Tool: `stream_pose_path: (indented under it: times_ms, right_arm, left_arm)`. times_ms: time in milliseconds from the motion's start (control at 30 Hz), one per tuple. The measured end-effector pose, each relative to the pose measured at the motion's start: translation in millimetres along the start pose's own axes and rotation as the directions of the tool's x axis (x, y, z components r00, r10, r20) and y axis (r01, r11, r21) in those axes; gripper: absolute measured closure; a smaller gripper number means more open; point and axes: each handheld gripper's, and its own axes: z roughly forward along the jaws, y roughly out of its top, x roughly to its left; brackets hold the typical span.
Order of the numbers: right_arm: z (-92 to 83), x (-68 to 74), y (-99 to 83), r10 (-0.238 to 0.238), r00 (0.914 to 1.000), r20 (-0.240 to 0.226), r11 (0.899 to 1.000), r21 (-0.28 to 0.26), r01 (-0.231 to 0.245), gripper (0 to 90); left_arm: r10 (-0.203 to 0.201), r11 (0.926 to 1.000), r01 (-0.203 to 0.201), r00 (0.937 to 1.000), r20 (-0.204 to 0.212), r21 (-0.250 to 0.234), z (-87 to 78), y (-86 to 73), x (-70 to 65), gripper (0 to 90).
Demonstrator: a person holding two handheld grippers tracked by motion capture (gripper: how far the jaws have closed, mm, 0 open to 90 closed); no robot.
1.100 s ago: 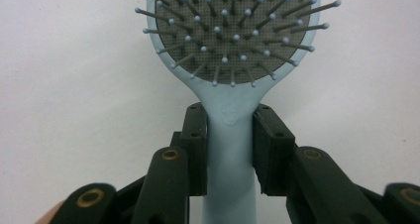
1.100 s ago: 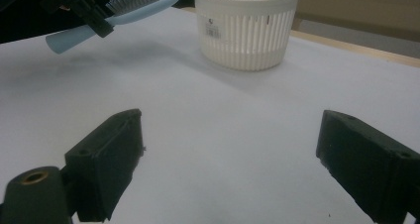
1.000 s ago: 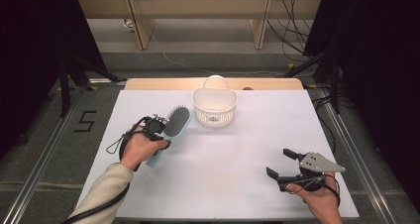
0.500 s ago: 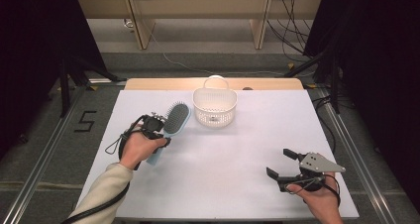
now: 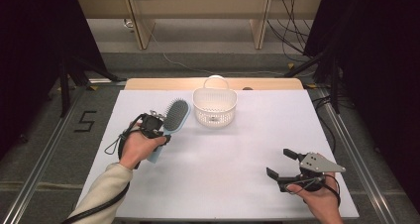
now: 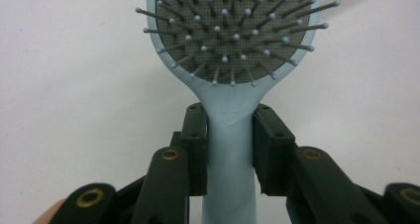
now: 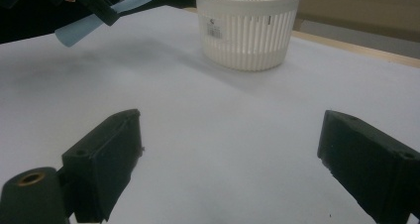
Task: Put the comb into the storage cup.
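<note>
Left gripper (image 5: 157,126): its 2 jaws pinch the hairbrush (image 5: 172,121) by the narrow neck, probably so the bristled head stays free.
Hairbrush: held at the table's left, head pointing toward the basket (image 5: 214,106), just left of it.
Basket: far centre, mouth up, likely the destination.
Right gripper (image 5: 287,165): jaws spread, empty, near right, well apart.

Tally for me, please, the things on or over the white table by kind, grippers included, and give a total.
Hairbrush: 1, light blue, held in the left gripper
Basket: 1, white
Grippers: 2, the left one and the right gripper, which is open
Total: 4
</note>
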Motion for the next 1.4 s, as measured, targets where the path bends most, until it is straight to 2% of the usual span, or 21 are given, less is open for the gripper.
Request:
stream_pose_path:
  times_ms: [1100, 1400]
  right_arm:
    - [-0.1, 0.0, -0.1, 0.001, 1.0000, 0.001, 1.000, 0.001, -0.001, 10.6]
    - [-0.2, -0.1, -0.2, 0.000, 1.0000, 0.001, 1.000, 0.001, 0.000, 10.6]
  left_arm:
    - [0.049, 0.9971, -0.051, 0.9983, -0.031, -0.057, -1.3, -0.5, 2.4, 69.9]
    - [0.051, 0.9959, -0.053, 0.9982, -0.030, -0.074, -1.8, -0.5, 2.5, 69.9]
